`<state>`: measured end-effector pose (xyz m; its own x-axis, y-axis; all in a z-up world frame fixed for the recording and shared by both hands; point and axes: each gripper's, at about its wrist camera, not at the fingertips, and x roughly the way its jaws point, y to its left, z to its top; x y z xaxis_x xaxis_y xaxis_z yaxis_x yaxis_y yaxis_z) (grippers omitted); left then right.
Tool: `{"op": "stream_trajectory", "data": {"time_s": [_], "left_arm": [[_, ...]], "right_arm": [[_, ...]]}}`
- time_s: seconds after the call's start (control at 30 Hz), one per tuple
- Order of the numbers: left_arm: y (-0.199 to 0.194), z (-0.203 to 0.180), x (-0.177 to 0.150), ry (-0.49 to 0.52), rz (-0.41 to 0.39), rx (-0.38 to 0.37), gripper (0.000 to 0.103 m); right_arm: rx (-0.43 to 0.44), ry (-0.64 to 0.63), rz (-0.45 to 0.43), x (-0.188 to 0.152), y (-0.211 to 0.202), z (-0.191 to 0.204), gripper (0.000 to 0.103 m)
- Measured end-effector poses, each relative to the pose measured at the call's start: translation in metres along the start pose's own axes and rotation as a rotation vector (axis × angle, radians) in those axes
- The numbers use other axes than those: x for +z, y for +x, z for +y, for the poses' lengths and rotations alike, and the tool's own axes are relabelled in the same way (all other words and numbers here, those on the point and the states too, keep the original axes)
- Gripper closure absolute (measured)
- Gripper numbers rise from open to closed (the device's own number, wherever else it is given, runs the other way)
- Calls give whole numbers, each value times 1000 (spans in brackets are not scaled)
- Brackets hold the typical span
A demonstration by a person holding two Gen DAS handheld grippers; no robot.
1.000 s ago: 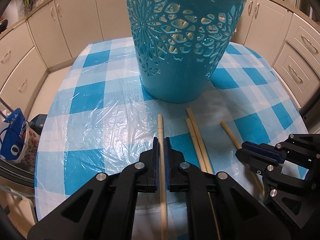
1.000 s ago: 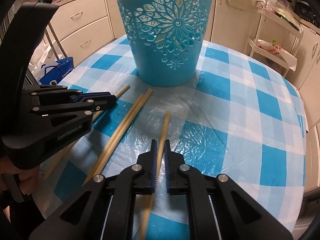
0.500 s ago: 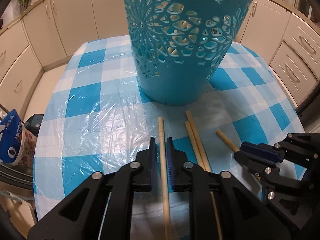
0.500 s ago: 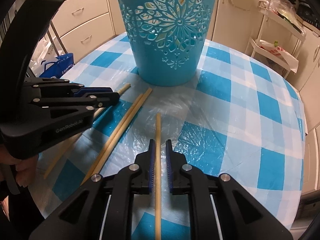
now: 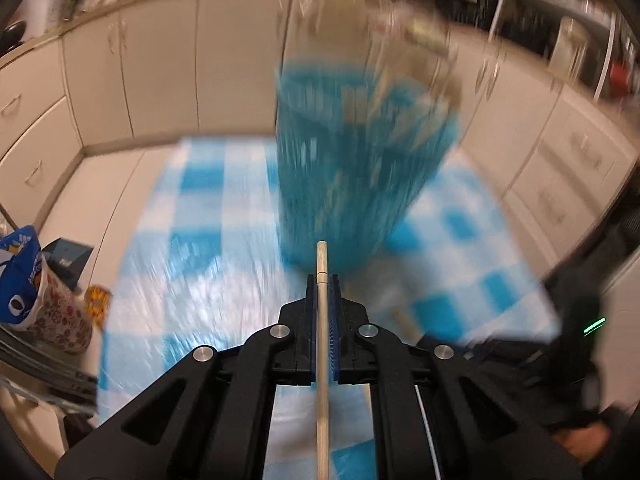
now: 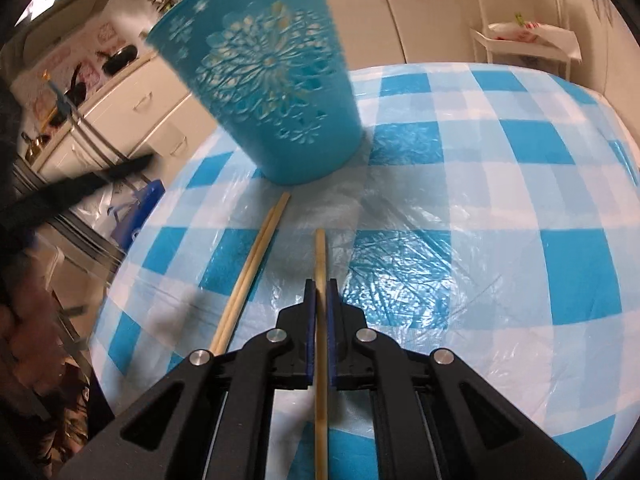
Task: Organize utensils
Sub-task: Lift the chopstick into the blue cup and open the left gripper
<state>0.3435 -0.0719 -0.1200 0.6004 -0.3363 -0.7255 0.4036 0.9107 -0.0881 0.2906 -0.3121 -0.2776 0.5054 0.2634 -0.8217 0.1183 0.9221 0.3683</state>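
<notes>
My left gripper (image 5: 322,280) is closing tight on a pale wooden chopstick (image 5: 322,256) and holds it lifted above the checked tablecloth (image 5: 192,280). The chopstick's tip points at the blue lattice basket (image 5: 360,168), which is blurred. My right gripper (image 6: 320,284) is closing on a second chopstick (image 6: 320,252), low over the table, with its far end toward the basket (image 6: 272,92). Two more chopsticks (image 6: 256,264) lie side by side on the cloth, left of the right gripper. The left gripper shows as a dark blur (image 6: 80,188) at the left edge.
Cream kitchen cabinets (image 5: 152,60) ring the round table. A blue and floral bag (image 5: 24,280) sits on the floor at the left. A white rack (image 6: 528,36) stands beyond the table's far edge.
The left gripper has risen with its chopstick off the table, blurring its view. The right gripper has rolled and shifted, with its chopstick now straight between the pads.
</notes>
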Motion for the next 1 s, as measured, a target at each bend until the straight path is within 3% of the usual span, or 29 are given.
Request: {"op": "stream_trajectory", "data": {"time_s": [0.2, 0.43, 0.53, 0.7, 1.0], "left_arm": [[-71, 5, 70, -60, -315, -68, 98], [-80, -10, 123, -102, -572, -106, 98], [-73, -23, 141, -110, -691, -59, 98], [-49, -34, 154, -144, -754, -8, 98], [-17, -40, 139, -156, -735, 70, 98]], "right_arm": [[-2, 1, -7, 0, -2, 2, 97], [11, 12, -8, 0, -2, -1, 97], [14, 15, -9, 0, -2, -2, 97], [20, 20, -10, -1, -2, -3, 97], [35, 34, -9, 0, -1, -5, 97]]}}
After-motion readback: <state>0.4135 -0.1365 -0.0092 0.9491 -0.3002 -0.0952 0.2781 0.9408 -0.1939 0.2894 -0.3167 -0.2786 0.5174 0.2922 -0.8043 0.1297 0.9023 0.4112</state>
